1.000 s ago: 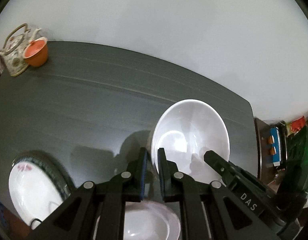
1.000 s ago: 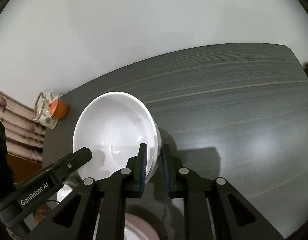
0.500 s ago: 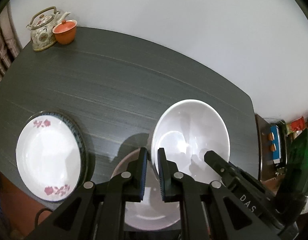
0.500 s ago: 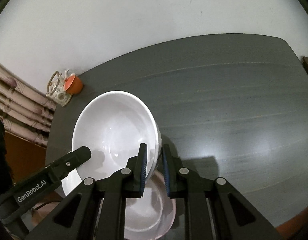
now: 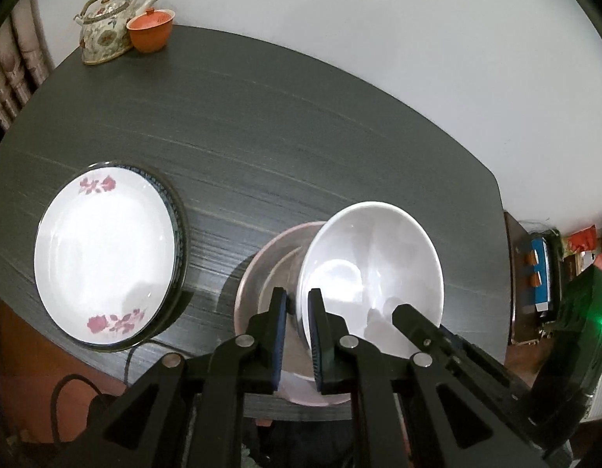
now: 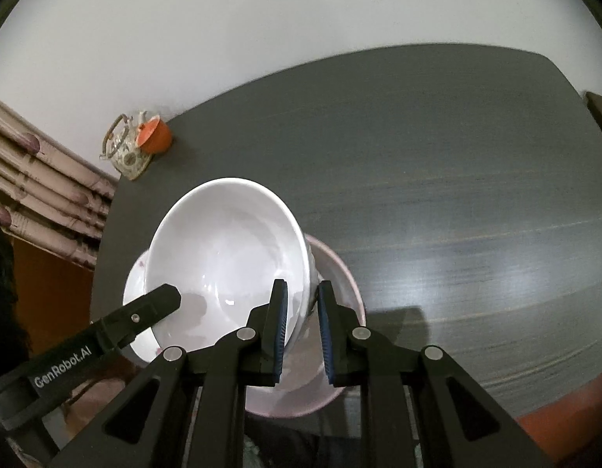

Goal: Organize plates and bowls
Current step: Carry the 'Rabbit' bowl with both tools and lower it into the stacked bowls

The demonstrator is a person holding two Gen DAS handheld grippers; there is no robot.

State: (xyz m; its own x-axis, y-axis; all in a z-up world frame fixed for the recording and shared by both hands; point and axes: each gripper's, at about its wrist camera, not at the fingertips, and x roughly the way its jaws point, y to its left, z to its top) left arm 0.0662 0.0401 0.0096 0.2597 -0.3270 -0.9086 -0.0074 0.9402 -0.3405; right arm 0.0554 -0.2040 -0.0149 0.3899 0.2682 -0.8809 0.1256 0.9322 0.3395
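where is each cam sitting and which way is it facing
Left wrist: on the left gripper, looking steeply down along its fingers, clamped on the white bowl's left rim; the floral plate lies left, the right gripper's tip enters lower right.
Right wrist: on the right gripper, looking steeply down, clamped on the bowl's right rim; the left gripper's finger enters lower left.
Shared: bowl, pink plate beneath it, teapot, orange cup, dark table.
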